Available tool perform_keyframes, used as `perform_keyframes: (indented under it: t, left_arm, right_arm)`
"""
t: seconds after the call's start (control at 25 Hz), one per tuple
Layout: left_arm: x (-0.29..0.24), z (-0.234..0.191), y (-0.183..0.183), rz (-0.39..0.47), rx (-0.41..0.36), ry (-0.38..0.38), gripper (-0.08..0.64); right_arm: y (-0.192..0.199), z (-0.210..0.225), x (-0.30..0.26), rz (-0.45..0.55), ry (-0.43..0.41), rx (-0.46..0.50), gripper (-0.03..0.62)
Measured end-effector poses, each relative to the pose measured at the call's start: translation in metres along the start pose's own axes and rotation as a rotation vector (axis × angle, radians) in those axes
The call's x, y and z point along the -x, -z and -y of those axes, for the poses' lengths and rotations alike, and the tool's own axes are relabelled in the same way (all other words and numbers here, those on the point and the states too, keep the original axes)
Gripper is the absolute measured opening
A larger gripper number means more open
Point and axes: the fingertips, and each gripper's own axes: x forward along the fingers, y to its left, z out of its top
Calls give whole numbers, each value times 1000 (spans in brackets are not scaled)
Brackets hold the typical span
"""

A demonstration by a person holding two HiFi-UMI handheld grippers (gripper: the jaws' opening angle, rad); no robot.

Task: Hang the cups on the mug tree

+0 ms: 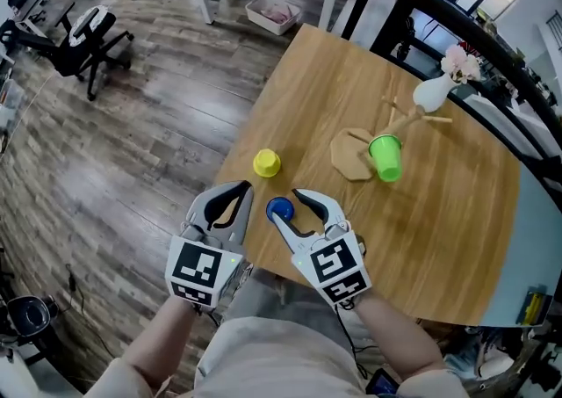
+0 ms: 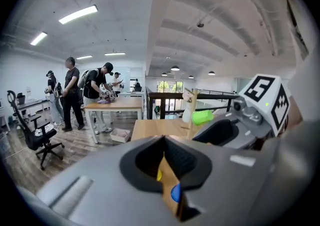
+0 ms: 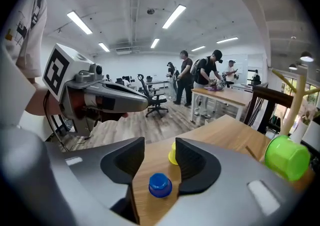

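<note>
Far left in the head view we've got a black office chair (image 1: 83, 36) out on the wooden floor (image 1: 132, 150), well away from everything else. Next over is our left gripper (image 1: 241, 187), at the near-left corner of the surface (image 1: 421, 238) and about 7 o'clock from the yellow cup (image 1: 266, 162). Its jaws are pressed right together with nothing between them, and its own view shows just a sliver of wood edge plus bits of yellow and blue past the tips. The yellow cup stands on its own on the wood, not touched by anything. The blue cup (image 1: 279, 209) is at roughly 6 o'clock from it, close to the near edge, and it sits right between the jaws of our right gripper (image 1: 286, 203). Those jaws are spread apart, one on each side of the blue cup, and in the right gripper view we can see bare wood between the pads and the cup, so no grip on it. Over at about 2 o'clock from the blue cup is the mug tree (image 1: 356, 152) on its flat wooden base. The green cup (image 1: 385, 157) hangs on one of its arms, tipped sideways, on the 3 o'clock side of the base. Past that, at about 1 o'clock from the green cup near the far edge, there's a white vase (image 1: 432, 91) with pale flowers.
</note>
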Motion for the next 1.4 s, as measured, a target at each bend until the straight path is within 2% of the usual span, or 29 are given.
perform_keyframes:
  t: [0.28,0.68,0.88,1.08,1.2,1.4]
  left_arm:
    - [-19,0,46,-48,54,13,2]
    - [-37,5,120,-135,135,40,2]
    - [-38,7,146,-167,139,54,2]
    - [-38,5,161,-187,135,73,2]
    - [-42,4,163,-191,139,77,2]
    - [-46,8,165,-203,130,85,2]
  right_arm:
    - [54,-12,-36,-74,-21,-21,253]
    - [109,-6,-77,-147,2,-30,273]
    - [129,-11,-90,-177,6,-34,276]
    - [140,-15,-101,-207,13,-41,273]
    - [142,-9,-105,-210,28,-34,244]
    - [146,-1,-106,-215,37,-35,239]
